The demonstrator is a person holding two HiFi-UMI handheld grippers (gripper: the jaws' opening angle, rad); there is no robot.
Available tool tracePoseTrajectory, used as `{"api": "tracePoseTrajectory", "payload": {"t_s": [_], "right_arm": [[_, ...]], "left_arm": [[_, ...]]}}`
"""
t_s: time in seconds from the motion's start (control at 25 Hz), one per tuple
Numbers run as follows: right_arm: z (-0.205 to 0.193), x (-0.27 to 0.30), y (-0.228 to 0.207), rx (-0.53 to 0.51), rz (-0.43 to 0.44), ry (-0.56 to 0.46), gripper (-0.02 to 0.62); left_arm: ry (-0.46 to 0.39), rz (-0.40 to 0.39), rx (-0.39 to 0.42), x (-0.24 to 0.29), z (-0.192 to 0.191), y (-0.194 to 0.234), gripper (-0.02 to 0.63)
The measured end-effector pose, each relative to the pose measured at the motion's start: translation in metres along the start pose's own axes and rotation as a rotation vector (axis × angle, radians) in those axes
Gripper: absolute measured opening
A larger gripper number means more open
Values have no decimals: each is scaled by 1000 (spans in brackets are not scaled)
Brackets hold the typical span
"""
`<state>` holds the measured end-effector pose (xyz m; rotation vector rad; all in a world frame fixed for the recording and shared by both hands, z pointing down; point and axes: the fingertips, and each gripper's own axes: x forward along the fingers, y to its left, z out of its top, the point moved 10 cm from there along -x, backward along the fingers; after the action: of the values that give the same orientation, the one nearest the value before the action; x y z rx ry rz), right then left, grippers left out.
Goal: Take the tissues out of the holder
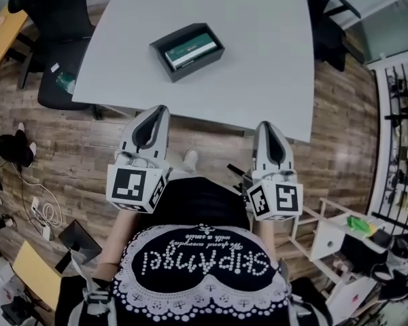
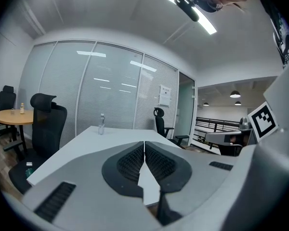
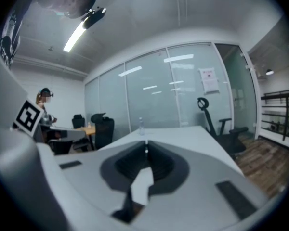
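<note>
While the tissues (image 1: pixel 190 52) lay inside the dark holder (image 1: pixel 159 49) toward the far left of the white table (image 1: pixel 258 46), both grippers hung short of the table's near edge, well apart from the holder. The left gripper (image 1: pixel 159 109) was clenched on nothing, jaws pressed together. The right gripper (image 1: pixel 266 125) was likewise closed and empty.

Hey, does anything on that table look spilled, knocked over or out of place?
Nothing stands out. The tissue holder sits flat on the white table, slightly skewed to its edges, tissue pack inside; nothing spilled.
</note>
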<state>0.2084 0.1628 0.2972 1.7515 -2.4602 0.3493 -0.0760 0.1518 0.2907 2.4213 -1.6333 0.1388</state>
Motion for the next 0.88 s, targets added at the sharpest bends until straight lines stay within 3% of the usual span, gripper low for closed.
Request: {"api": "tracePoseTrajectory", "payload": {"t_s": [0.88], "right_arm": [[0,10,-18,28,-28,4,35]], "left_arm": [[-5,-12,20,22,9,3,31]]}}
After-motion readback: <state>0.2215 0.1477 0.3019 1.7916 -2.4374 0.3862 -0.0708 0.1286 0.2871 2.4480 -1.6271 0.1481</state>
